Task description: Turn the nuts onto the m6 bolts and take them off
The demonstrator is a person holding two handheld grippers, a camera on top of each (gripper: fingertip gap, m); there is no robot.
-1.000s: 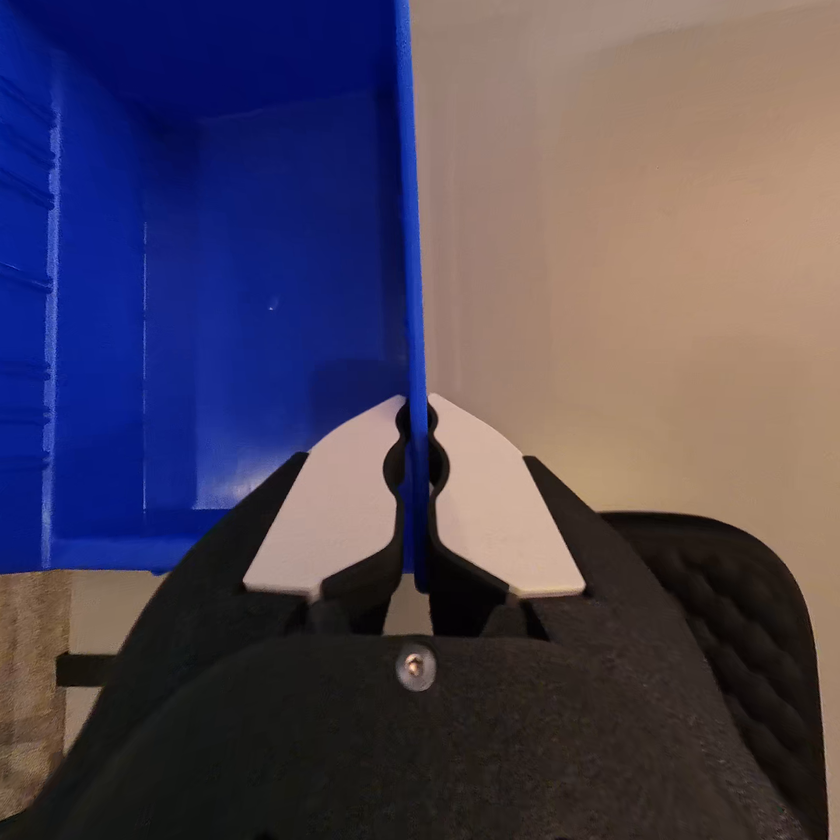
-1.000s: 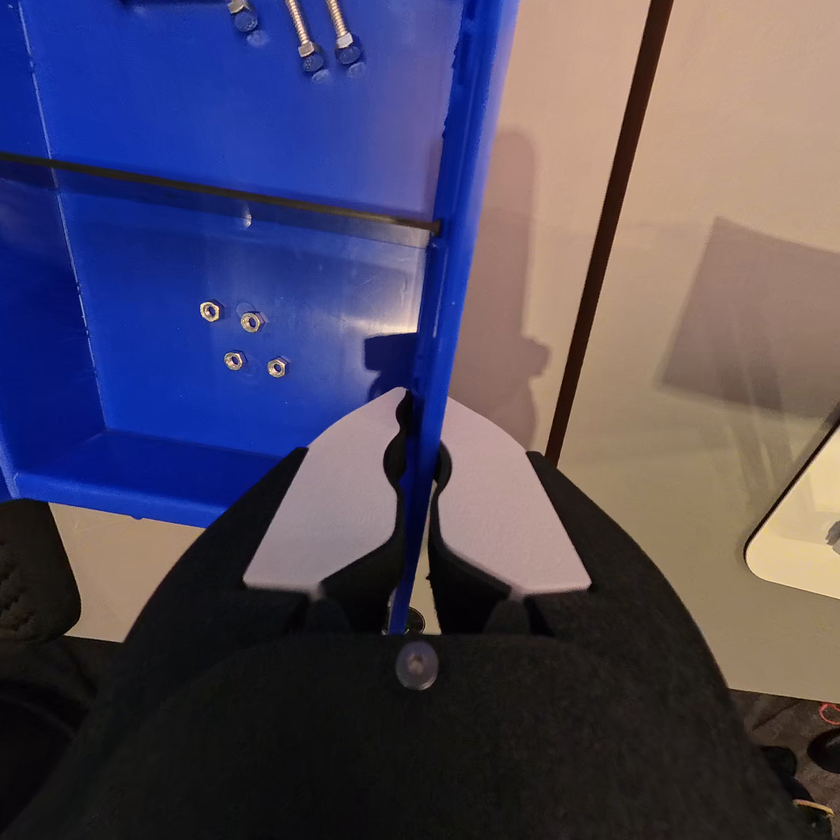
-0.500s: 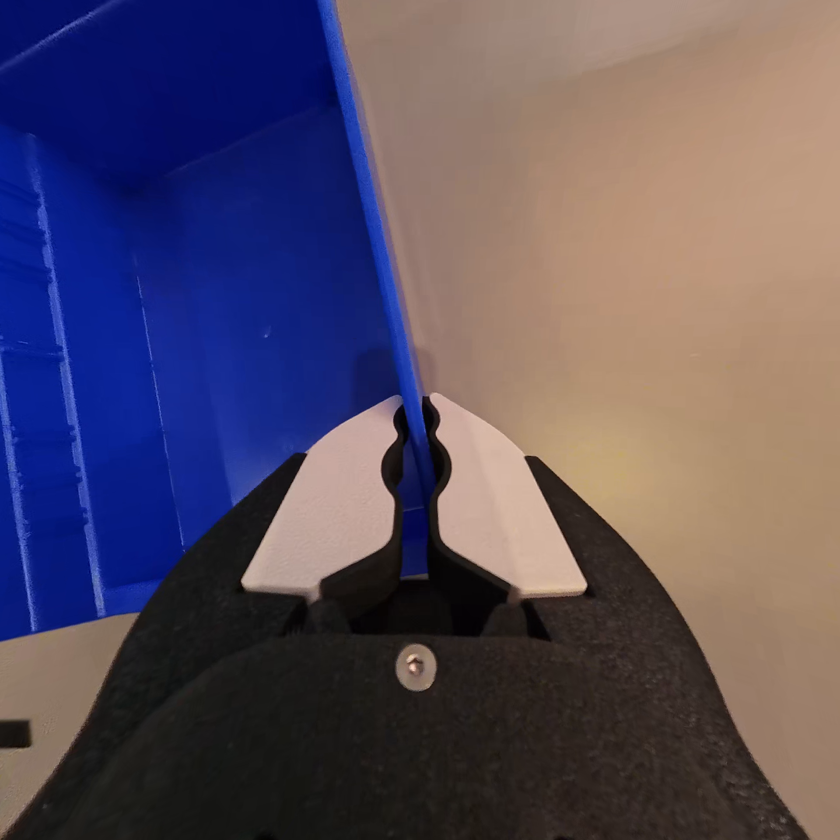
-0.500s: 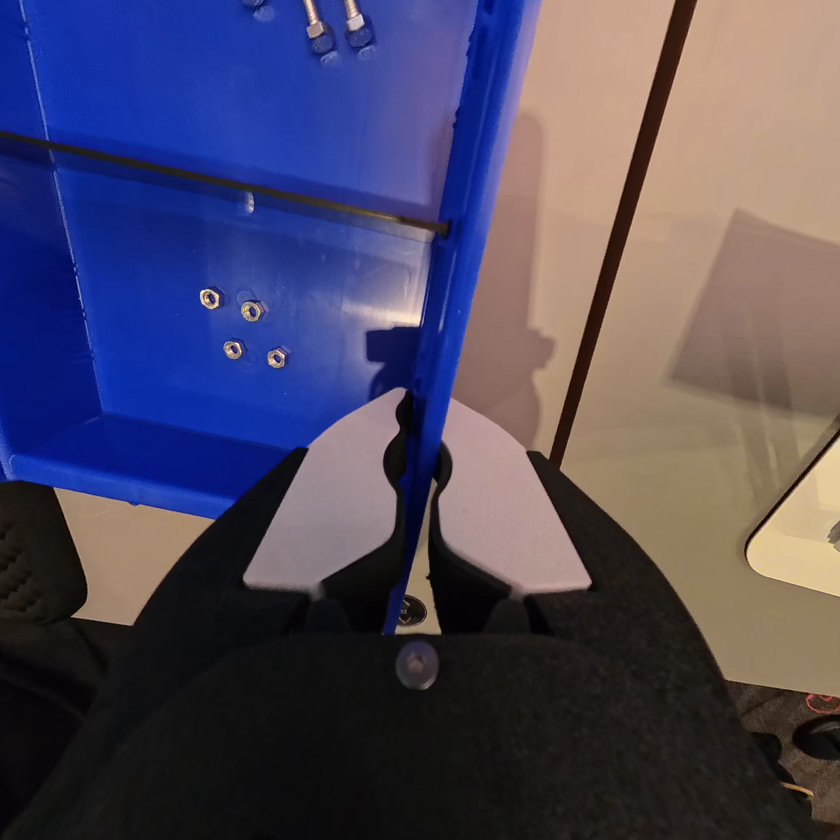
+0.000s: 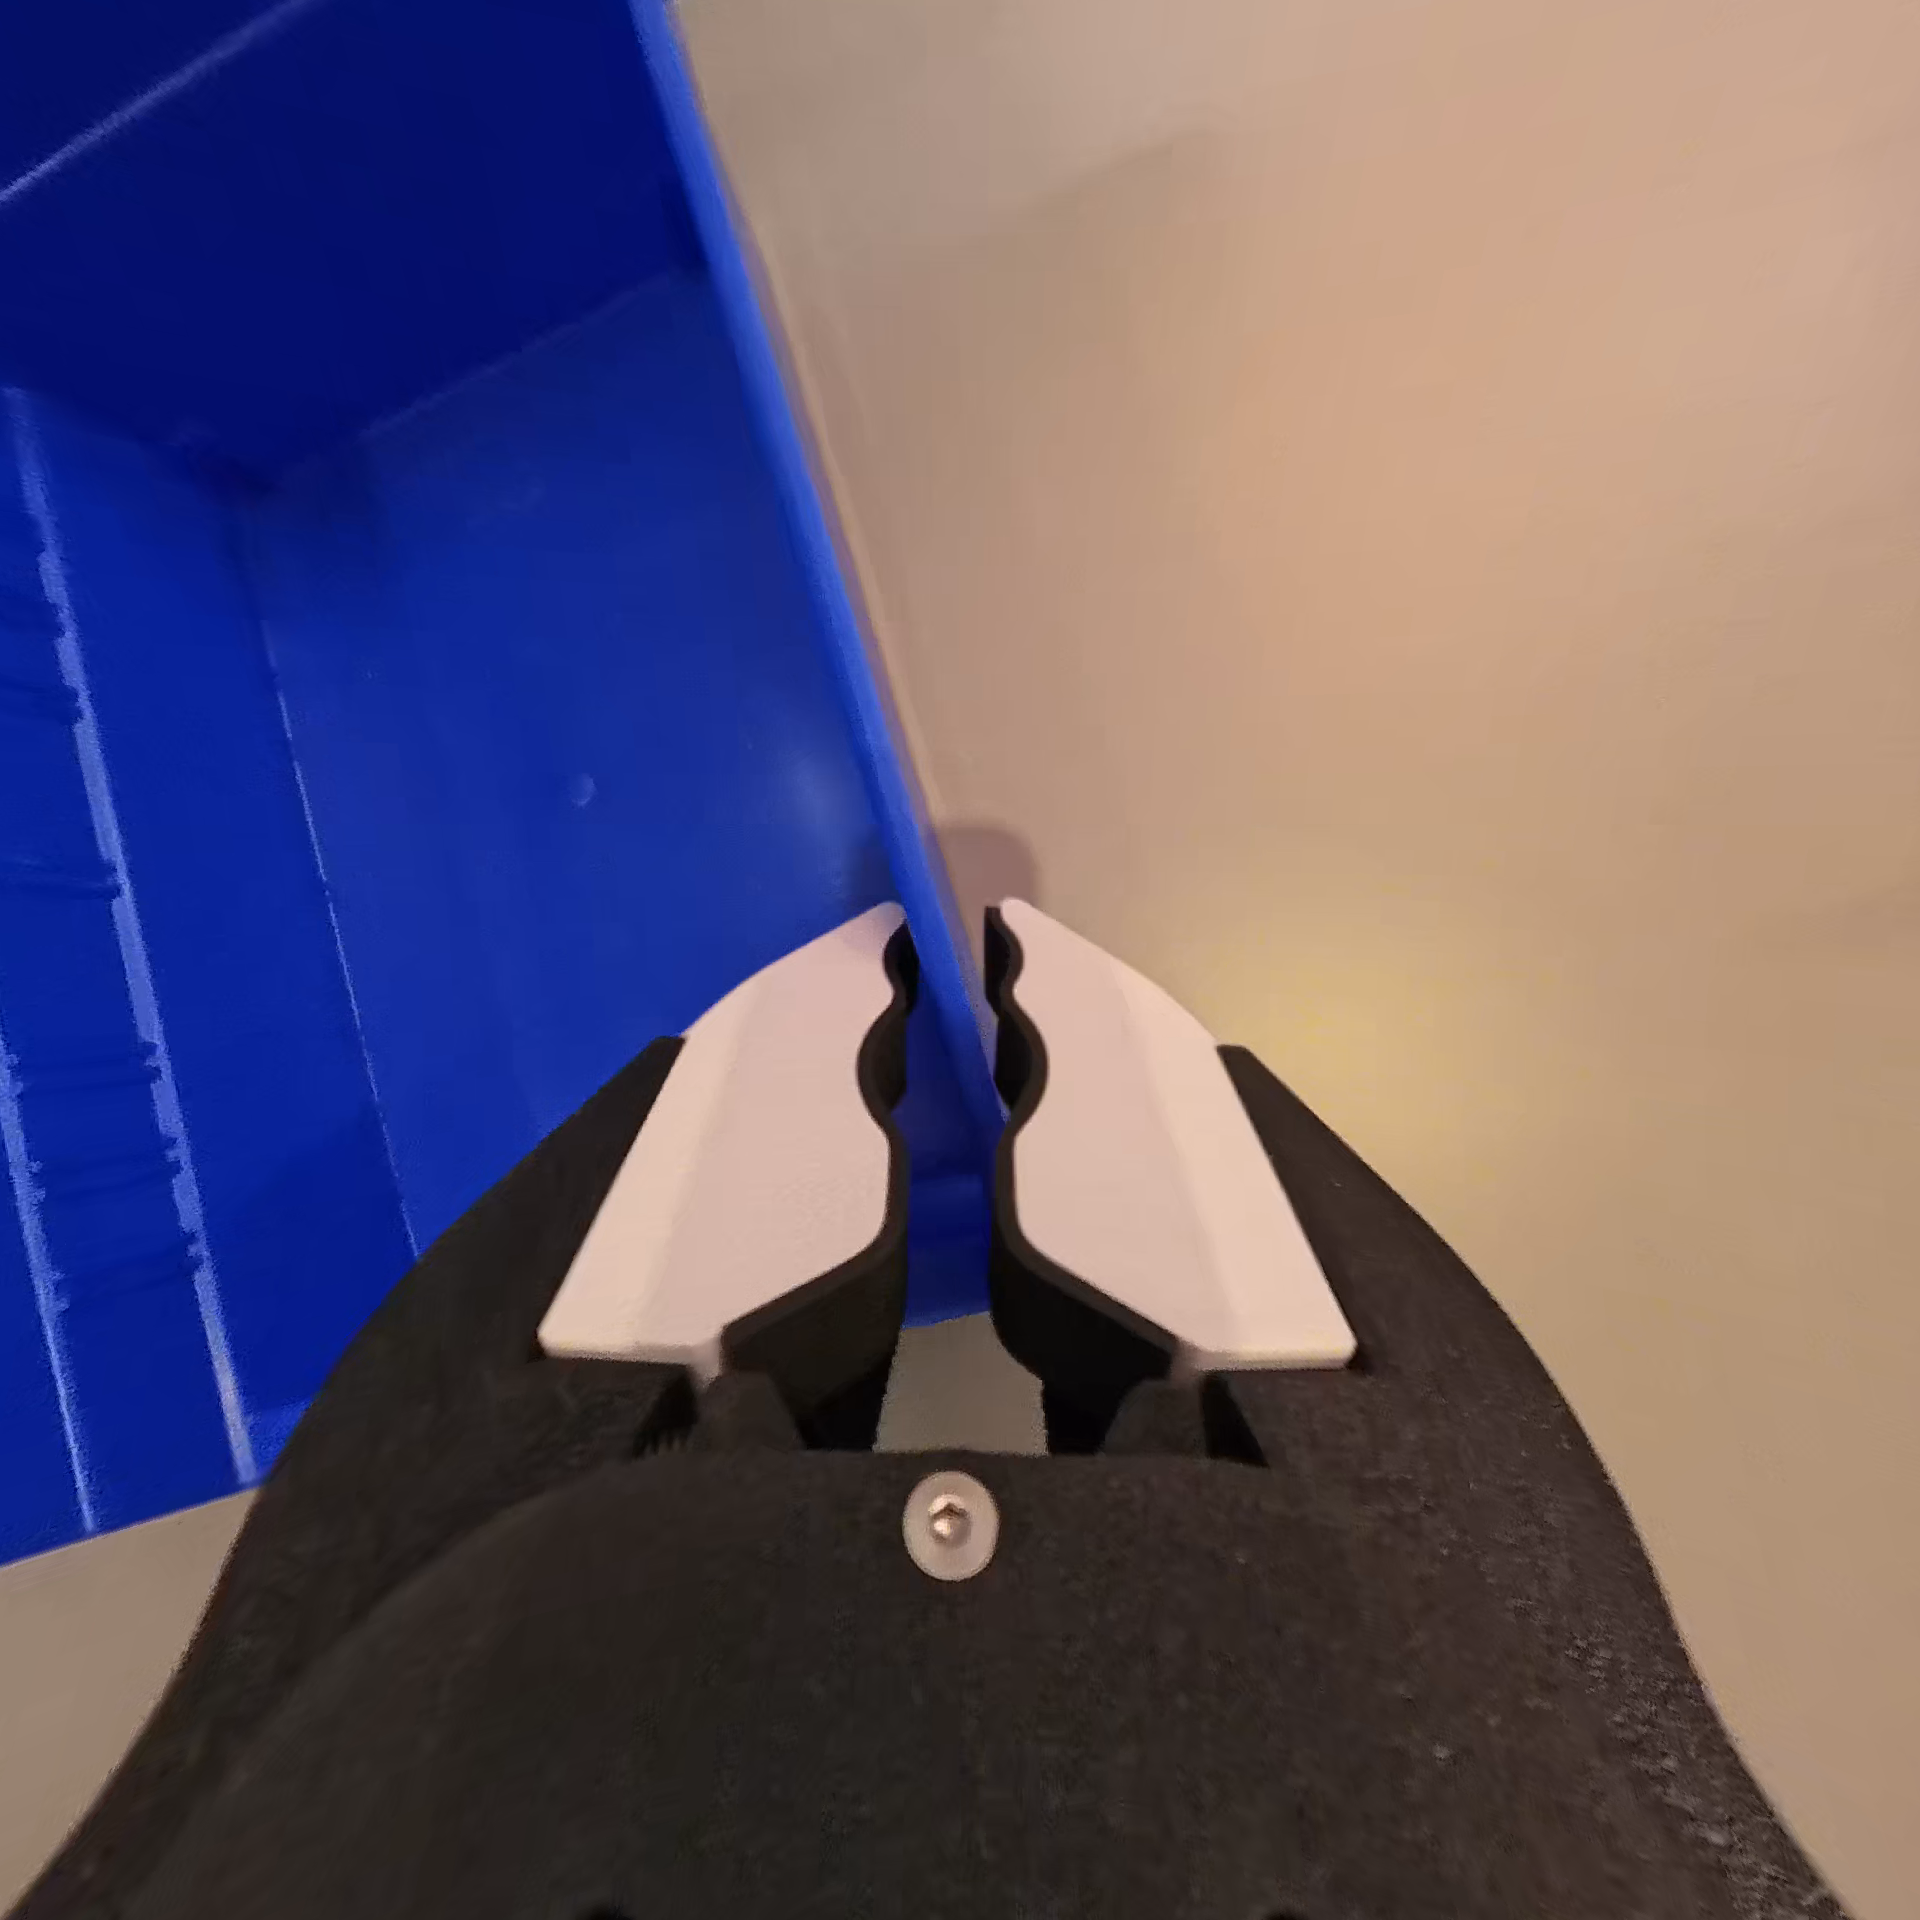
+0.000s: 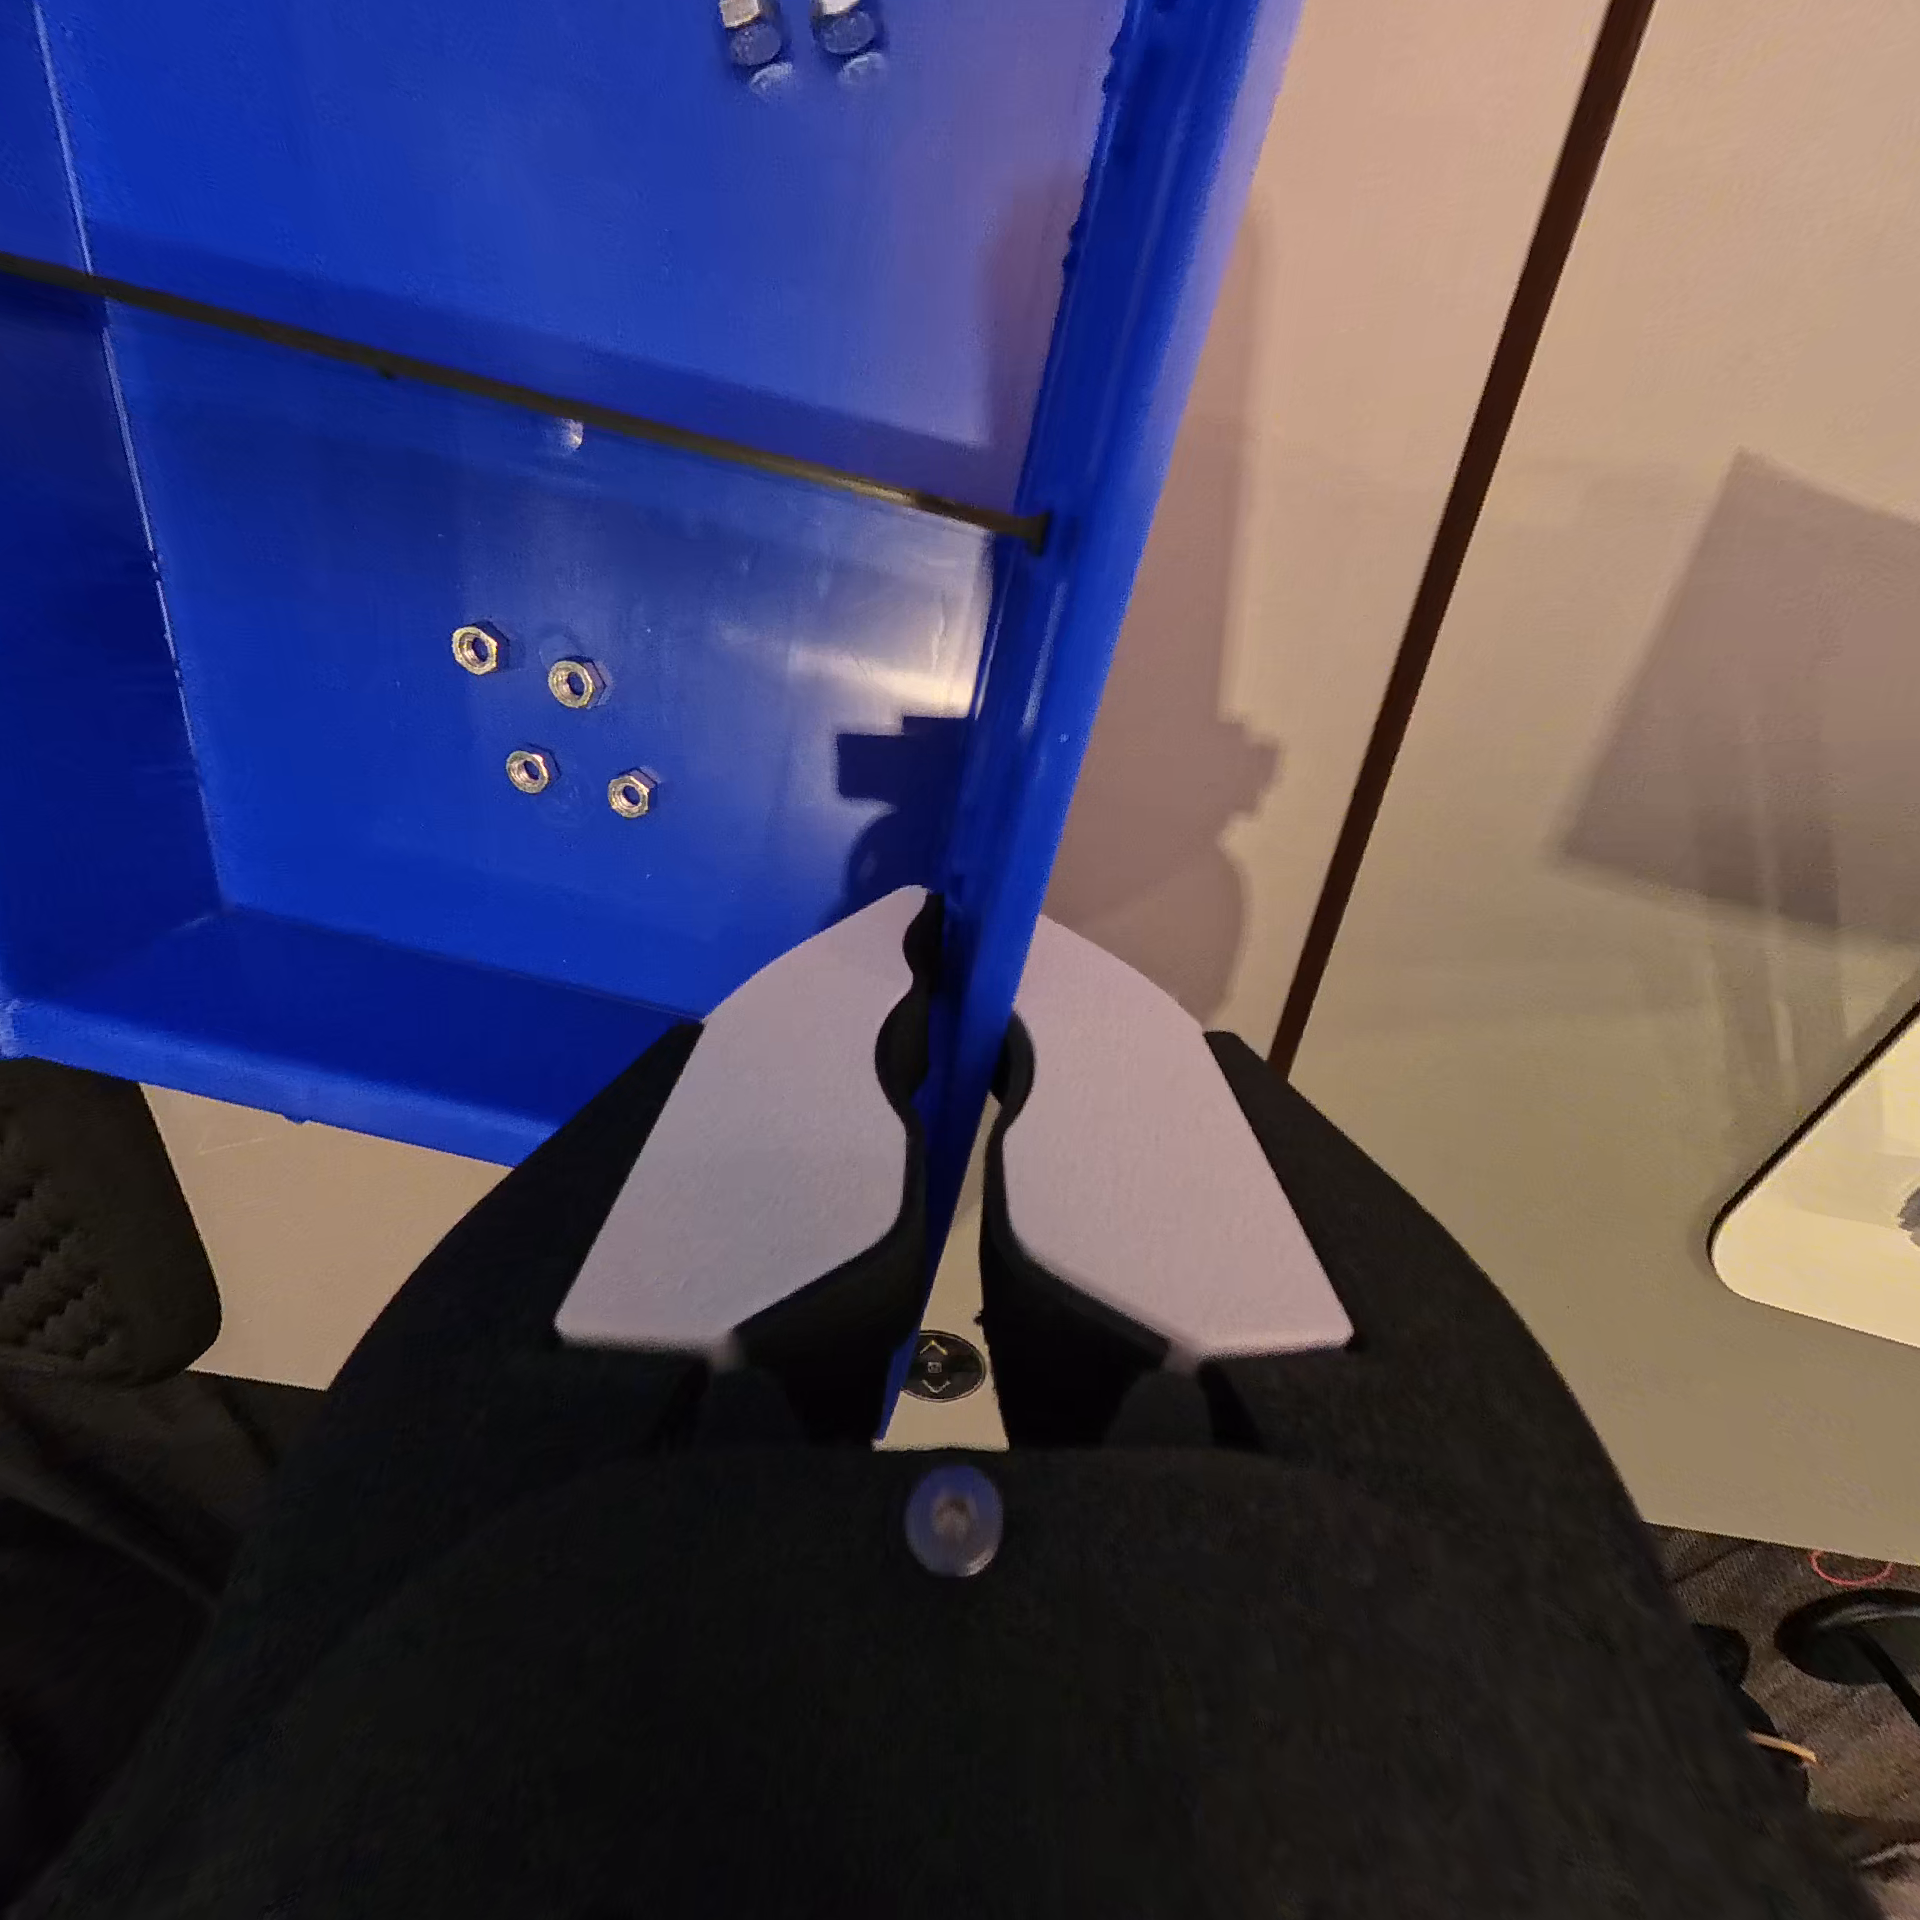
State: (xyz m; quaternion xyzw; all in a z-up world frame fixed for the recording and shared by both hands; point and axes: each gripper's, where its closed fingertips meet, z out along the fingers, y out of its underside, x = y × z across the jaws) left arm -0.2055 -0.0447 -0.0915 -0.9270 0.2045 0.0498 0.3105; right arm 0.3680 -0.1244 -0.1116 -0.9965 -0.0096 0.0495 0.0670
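A blue plastic bin [image 6: 623, 208] lies on a beige table. A black divider strip [image 6: 520, 416] splits it. Several small steel nuts [image 6: 575, 683] lie loose in the near compartment. Two bolt heads [image 6: 750, 42] show at the top edge in the far compartment. My right gripper [image 6: 971, 935] is shut on the bin's right wall [image 6: 1039, 675]. In the left wrist view my left gripper [image 5: 945, 925] straddles another wall [image 5: 790, 540] of the bin with its jaws slightly apart. A gap shows beside the right finger [image 5: 1132, 1143]. That compartment [image 5: 468, 727] looks empty.
A dark seam [image 6: 1455, 623] runs across the table right of the bin. A white rounded slab [image 6: 1849, 1226] lies at the far right. A black mesh chair [image 6: 83, 1247] sits lower left. A round control button [image 6: 940, 1371] is under my right gripper. Cables lie on the floor [image 6: 1849, 1621]. Across from one pair of fingers to the other is roughly 60 cm.
My left gripper's jaws have parted from the bin wall they were clamping, and the wall now slants left. In the right view the bolts have slid towards the top edge.
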